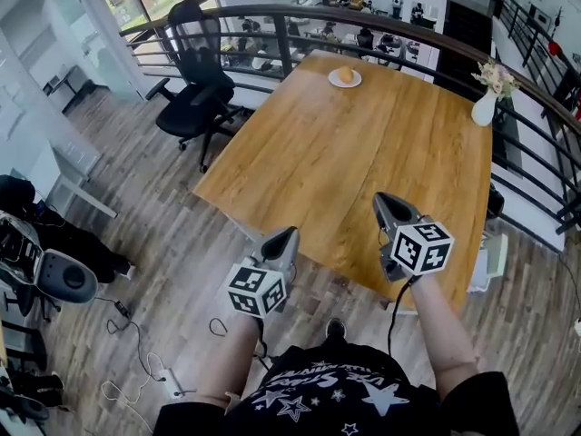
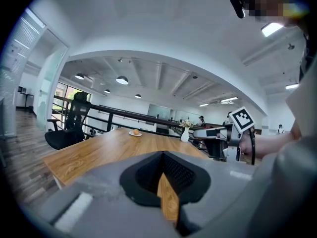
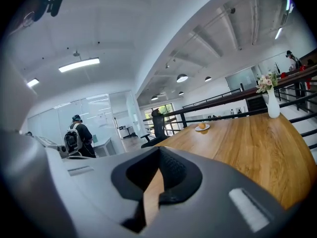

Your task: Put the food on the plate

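Observation:
A small orange-brown piece of food (image 1: 345,74) lies on a white plate (image 1: 344,79) at the far end of the wooden table (image 1: 363,162). The same plate (image 2: 134,133) shows small and distant in the left gripper view, and the plate (image 3: 202,127) also shows in the right gripper view. My left gripper (image 1: 289,235) hangs just off the table's near edge, jaws together with nothing in them. Over the near edge, my right gripper (image 1: 385,199) is shut and empty too. Both point toward the far end.
A white vase with flowers (image 1: 484,107) stands at the table's right edge. A black office chair (image 1: 195,89) sits off the far left corner. A dark railing (image 1: 272,12) curves behind the table. A person with a backpack (image 3: 77,138) stands far off.

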The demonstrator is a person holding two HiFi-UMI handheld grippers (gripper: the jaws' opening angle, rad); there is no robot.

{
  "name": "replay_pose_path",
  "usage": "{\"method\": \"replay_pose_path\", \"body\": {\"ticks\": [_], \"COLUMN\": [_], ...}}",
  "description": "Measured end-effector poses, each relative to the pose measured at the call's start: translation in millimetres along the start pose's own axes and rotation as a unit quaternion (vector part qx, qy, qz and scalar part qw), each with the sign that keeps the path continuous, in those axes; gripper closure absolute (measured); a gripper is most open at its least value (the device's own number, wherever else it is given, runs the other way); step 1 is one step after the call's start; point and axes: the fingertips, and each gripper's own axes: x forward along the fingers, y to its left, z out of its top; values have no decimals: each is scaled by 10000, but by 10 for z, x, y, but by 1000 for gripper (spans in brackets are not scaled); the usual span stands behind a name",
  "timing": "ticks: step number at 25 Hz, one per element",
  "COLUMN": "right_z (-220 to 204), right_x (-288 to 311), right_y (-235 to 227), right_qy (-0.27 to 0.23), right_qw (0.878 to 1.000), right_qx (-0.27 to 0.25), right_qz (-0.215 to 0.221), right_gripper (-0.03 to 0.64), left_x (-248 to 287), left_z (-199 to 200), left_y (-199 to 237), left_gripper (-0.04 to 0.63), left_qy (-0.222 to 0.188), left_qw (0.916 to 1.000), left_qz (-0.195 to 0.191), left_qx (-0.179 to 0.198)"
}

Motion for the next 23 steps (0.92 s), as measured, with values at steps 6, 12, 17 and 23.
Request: {"method": "replay_pose_path", "body": {"ticks": [6,12,17,23], "right_z": [-260,-520,-706,-917], "right_x": [-198,-495,-781,-1148], "right_y": [386,812,1131,1341], "right_qy": [176,277,350,332], "right_qw": [9998,9991,9988,9987], "right_qx": [105,274,272,375], "right_qz": [65,173,210,128], "right_gripper": [617,617,617,617], "left_x": [-457,-952,-1247,-1557], "left_z": [-102,-230,-389,-518], "left_y": [-42,-83,-192,-374], "left_gripper": [594,594,594,594], "left_qy": [35,40,93,80], "left_qw": [10000,9998,9997,9996], "left_qz": [17,70,-2,-69], "left_qx": [-45,-160,-238,-271]}}
